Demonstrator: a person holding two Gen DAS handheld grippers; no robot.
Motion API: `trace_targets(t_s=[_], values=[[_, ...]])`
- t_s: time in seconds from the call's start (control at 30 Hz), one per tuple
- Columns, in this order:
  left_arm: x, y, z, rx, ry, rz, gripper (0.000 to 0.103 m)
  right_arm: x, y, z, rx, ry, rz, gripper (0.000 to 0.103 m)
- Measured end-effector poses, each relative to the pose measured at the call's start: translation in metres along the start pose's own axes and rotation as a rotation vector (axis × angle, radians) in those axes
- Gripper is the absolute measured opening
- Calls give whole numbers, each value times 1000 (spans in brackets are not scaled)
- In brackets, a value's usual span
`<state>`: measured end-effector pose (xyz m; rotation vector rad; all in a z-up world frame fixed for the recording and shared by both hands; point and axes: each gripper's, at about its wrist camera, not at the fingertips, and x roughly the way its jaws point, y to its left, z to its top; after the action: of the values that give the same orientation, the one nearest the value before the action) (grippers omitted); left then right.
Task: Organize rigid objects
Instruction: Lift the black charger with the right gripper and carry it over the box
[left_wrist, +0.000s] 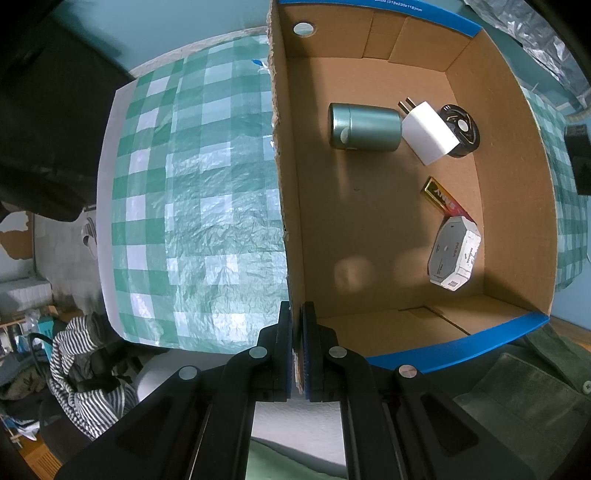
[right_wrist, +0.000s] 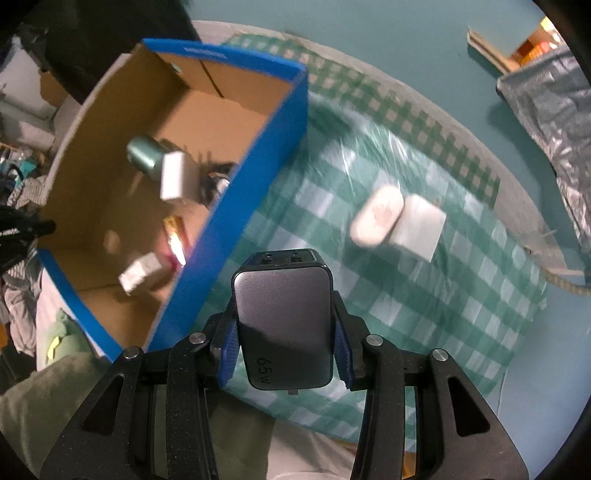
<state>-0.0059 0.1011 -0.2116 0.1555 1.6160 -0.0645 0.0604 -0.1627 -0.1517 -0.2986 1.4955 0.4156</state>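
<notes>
A cardboard box (left_wrist: 291, 229) with blue outer walls (right_wrist: 236, 192) stands on the checked cloth. My left gripper (left_wrist: 297, 332) is shut on the box's left wall near its front corner. Inside lie a green metal can (left_wrist: 364, 126), a white plug adapter (left_wrist: 428, 133), a black round disc (left_wrist: 463, 127), a battery pack (left_wrist: 441, 195) and a white octagonal box (left_wrist: 454, 253). My right gripper (right_wrist: 284, 321) is shut on a grey 65W charger (right_wrist: 282, 314), held above the cloth just right of the box. A white oval case (right_wrist: 376, 216) and a white square block (right_wrist: 421, 227) lie on the cloth beyond.
The green-and-white checked cloth (left_wrist: 192, 206) covers the surface. A silver foil bag (right_wrist: 554, 110) sits at the far right. Striped clothing (left_wrist: 85, 373) and clutter lie below the left edge. A dark green fabric (left_wrist: 524, 387) lies near the box's front.
</notes>
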Motion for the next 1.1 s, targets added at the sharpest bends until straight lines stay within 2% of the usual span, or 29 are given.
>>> trace_targets(t_s=[0.5,1.1], values=[[-1,0,0,0,-2,-1,4,-21,43,40,-69,-65,29,42],[-2,0,3,3,-3,-1,4,19,73,64,-66,-24,63,42]])
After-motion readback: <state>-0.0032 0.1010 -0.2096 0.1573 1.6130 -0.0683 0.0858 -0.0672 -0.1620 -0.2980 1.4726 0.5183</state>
